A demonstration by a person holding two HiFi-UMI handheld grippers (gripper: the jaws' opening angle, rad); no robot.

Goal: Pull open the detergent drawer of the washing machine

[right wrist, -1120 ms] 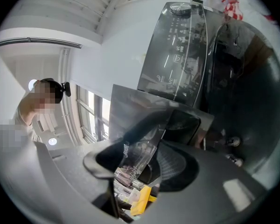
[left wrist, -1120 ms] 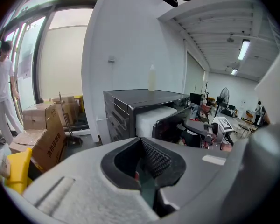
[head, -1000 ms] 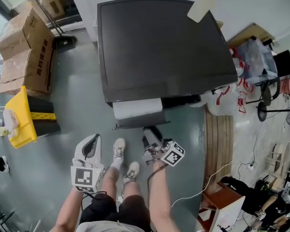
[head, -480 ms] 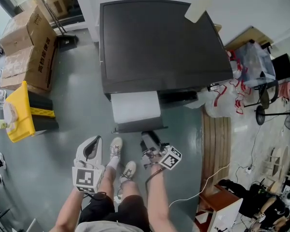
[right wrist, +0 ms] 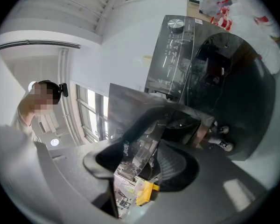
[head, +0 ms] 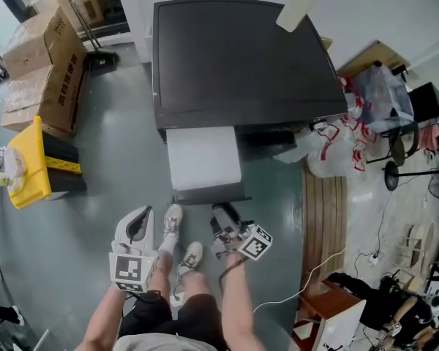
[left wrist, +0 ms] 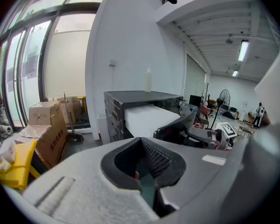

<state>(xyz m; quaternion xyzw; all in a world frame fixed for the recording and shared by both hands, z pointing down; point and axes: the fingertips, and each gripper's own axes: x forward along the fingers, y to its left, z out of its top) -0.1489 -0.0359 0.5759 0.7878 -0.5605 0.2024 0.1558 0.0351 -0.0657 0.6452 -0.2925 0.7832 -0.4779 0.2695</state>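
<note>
The dark washing machine [head: 241, 64] fills the upper middle of the head view. Its white detergent drawer [head: 203, 158] sticks far out of the front, ending in a dark front panel [head: 208, 193]. My right gripper [head: 221, 214] is shut on the right end of that panel. In the right gripper view the glossy panel [right wrist: 130, 106] runs between the two pads, with the round door [right wrist: 228, 87] behind. My left gripper [head: 140, 212] hangs at the left, apart from the drawer, shut and holding nothing. The left gripper view shows the drawer [left wrist: 147, 118] ahead.
A pale bottle [head: 296, 7] stands on the machine's top. Cardboard boxes [head: 40, 64] and a yellow bin [head: 25, 167] sit at the left. A wooden pallet [head: 329, 203] and plastic bags [head: 336, 145] lie to the right. The person's shoes [head: 172, 221] stand just below the drawer.
The white drawer has slid further out of the machine towards me, with the right gripper on its front panel drawing back. The left gripper has drifted back alongside.
</note>
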